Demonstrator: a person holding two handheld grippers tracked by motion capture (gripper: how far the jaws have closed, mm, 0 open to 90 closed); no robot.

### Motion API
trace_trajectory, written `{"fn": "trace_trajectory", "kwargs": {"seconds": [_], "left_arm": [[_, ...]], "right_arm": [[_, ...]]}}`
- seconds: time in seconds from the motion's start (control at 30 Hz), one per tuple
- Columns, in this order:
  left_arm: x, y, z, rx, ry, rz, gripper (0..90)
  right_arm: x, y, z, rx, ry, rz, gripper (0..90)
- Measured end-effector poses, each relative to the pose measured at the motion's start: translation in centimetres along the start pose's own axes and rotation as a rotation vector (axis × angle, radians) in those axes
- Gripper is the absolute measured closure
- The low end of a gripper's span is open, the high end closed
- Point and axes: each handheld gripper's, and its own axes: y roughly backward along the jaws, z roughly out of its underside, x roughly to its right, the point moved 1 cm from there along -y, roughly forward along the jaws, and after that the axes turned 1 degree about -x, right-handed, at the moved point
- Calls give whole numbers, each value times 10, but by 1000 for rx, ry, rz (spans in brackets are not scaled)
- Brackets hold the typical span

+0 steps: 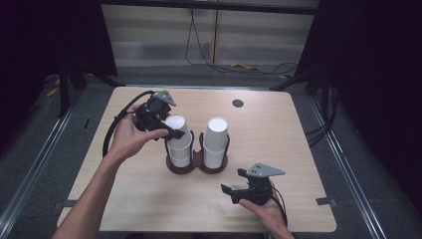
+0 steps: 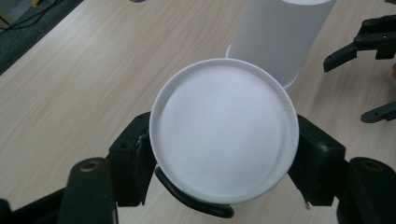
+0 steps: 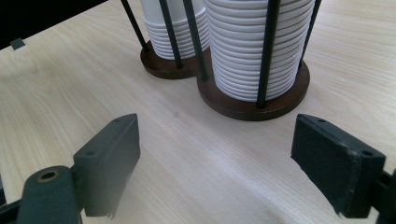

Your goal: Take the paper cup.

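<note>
Two stacks of upside-down white paper cups stand in a dark wooden twin holder (image 1: 196,168) with black rods. My left gripper (image 1: 169,130) is shut on the top cup (image 1: 176,124) of the left stack. In the left gripper view that cup's round bottom (image 2: 224,126) sits between the two pads of the left gripper (image 2: 223,154), which press on its sides. The right stack (image 1: 216,142) stands beside it. My right gripper (image 1: 229,195) rests low near the table's front, to the right of the holder, open and holding nothing. In the right gripper view, the right gripper (image 3: 219,163) faces the holder's base (image 3: 243,109).
The light wooden table (image 1: 278,134) has a small dark grommet (image 1: 238,103) near its far edge. Bare tabletop lies left, right and in front of the holder. Cables (image 1: 239,64) run across the floor beyond the table, and dark curtains hang on both sides.
</note>
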Motion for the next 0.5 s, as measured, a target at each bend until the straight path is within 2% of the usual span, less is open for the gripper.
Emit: {"fn": "trace_trajectory", "kwargs": {"seconds": [0.1,0.37,0.5], "left_arm": [[0,1,0,0,6,-1,327],[0,3,-1,-4,-9,-4,332],[1,8,-3,20,0,-5,336]], "right_arm": [[0,0,0,1,4,-1,156],[0,0,0,2,2,-1,157],[0,0,0,2,3,1,156]]}}
